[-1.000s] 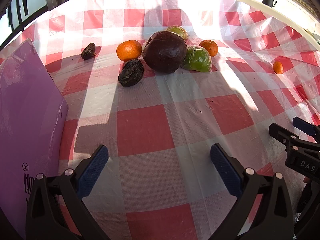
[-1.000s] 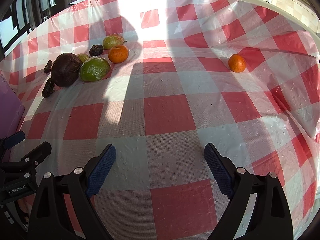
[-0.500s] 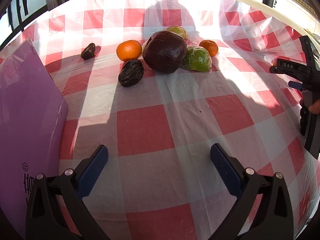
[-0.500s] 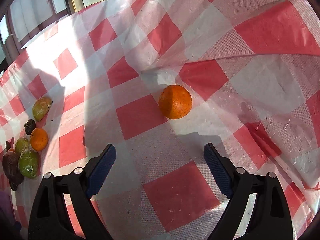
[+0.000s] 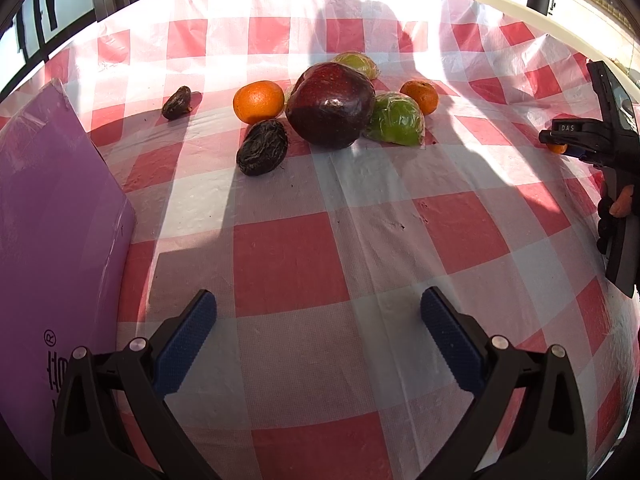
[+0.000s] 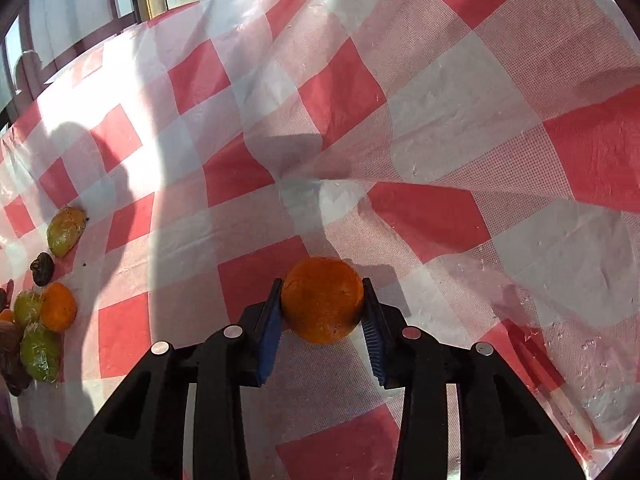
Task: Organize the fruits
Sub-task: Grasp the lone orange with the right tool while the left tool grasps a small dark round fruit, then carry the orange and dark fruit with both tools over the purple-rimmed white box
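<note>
The right tool [image 6: 322,312] is clamped on a stray orange [image 6: 322,300], a blue pad pressed to each side of it, low in the centre of the right wrist view; whether the fruit has left the cloth I cannot tell. The relation that matters is the gap back to the rest of the fruit: the cluster sits at the far left edge of that view, well apart from the held orange, so the carry probably runs leftward across the frame; the orange is round, so its axis hardly matters. In the left wrist view the cluster lies upper centre: a large dark red fruit [image 5: 330,105], a wrapped green fruit [image 5: 396,120] touching it, two oranges and wrinkled dark fruits around. The left tool [image 5: 318,336] hangs with its pads wide apart and nothing between them, facing the cluster. The surface wears a red-and-white checked plastic cloth [image 5: 288,264], rucked near the held orange; a purple board [image 5: 52,220] stands at left; windows lie behind.
</note>
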Demonstrator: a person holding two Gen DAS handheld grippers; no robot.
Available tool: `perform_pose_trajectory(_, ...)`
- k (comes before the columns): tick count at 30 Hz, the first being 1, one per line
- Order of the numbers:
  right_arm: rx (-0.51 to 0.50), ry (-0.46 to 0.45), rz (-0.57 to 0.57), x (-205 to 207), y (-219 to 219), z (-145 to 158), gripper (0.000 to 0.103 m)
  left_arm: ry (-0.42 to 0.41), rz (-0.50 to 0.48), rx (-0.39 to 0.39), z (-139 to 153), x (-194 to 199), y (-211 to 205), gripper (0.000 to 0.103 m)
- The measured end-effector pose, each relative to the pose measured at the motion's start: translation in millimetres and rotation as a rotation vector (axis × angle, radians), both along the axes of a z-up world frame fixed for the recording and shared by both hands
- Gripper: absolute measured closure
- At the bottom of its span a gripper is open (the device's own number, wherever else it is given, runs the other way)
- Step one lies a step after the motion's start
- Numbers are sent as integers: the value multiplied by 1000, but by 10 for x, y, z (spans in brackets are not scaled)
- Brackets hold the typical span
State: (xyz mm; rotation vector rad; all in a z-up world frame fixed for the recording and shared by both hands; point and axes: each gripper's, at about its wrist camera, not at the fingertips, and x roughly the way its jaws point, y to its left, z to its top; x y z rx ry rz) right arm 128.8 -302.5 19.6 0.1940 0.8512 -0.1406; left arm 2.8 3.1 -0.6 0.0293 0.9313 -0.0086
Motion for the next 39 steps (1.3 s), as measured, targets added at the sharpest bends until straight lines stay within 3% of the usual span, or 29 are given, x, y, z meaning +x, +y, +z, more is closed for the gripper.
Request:
perform_pose_trajectory(4,122,-65,72,-291,152,23,66,4,31,-6,15,134,2,3)
perform_pose_trajectory(7,185,-94,85,-417,157,26,66,-23,56,-28,54,298,22,18)
perform_pose_trajectory(11,337,-83,65,-259,-28,-100,66,-25,94,-19,56,579,54,18)
perform_pose_trajectory(17,346,-84,73,-277,-8,-90,66,-27,123,-11,70,929,224,22)
perform_pose_trajectory(18,344,-83,73,-277,-8,-89,66,-28,119,-6,72,944,226,26)
perform_pose_trajectory(21,349,-84,77,-272,-31,-106,66,-53,116,11,108,868,199,68)
perform_pose_trajectory(29,368,-91,92,-261,-49,-121,66,-90,169,-167,120,495,396,68)
perform_pose_trajectory(39,386,-123,99,-297,-70,-96,66,-156,191,-283,163,228,480,68)
